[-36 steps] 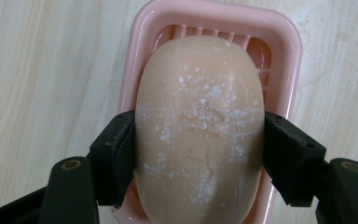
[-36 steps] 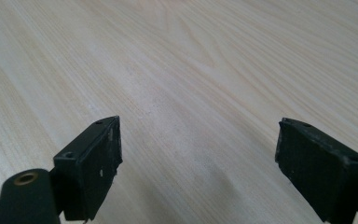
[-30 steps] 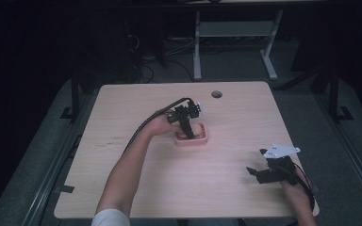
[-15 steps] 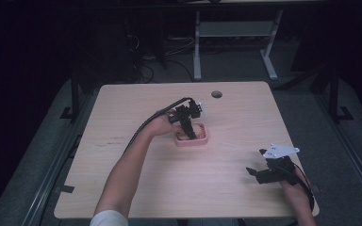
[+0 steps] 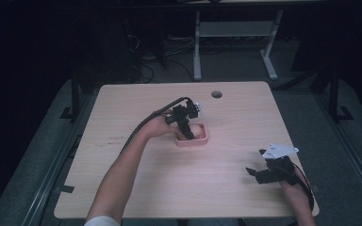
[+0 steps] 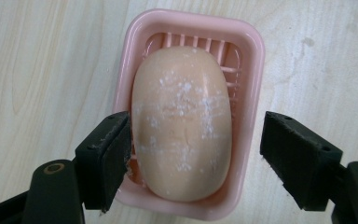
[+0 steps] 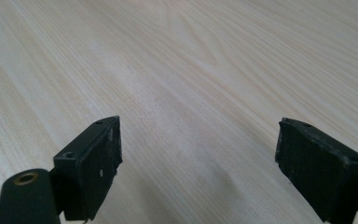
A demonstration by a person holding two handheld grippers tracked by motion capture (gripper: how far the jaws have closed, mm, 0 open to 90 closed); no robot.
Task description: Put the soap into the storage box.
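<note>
A pink soap dish (image 6: 249, 56) (image 5: 203, 139) sits near the middle of the wooden table (image 5: 122, 108). In it lies an oval peach soap bar (image 6: 182, 121) dusted with white specks. My left gripper (image 6: 196, 154) (image 5: 186, 132) hangs over the dish, open, its jaws on either side of the soap; the left jaw touches or nearly touches the bar, the right jaw stands clear outside the dish rim. My right gripper (image 7: 198, 154) (image 5: 257, 173) rests low over bare wood at the table's front right, open, with nothing between its jaws.
A round cable hole (image 5: 216, 94) is cut near the table's far edge. A black cable (image 5: 146, 122) trails from the left gripper along the forearm. Beyond the table stand white desk legs (image 5: 197, 52) on dark floor.
The left gripper has shifted slightly over the soap dish. The right gripper has stayed in place.
</note>
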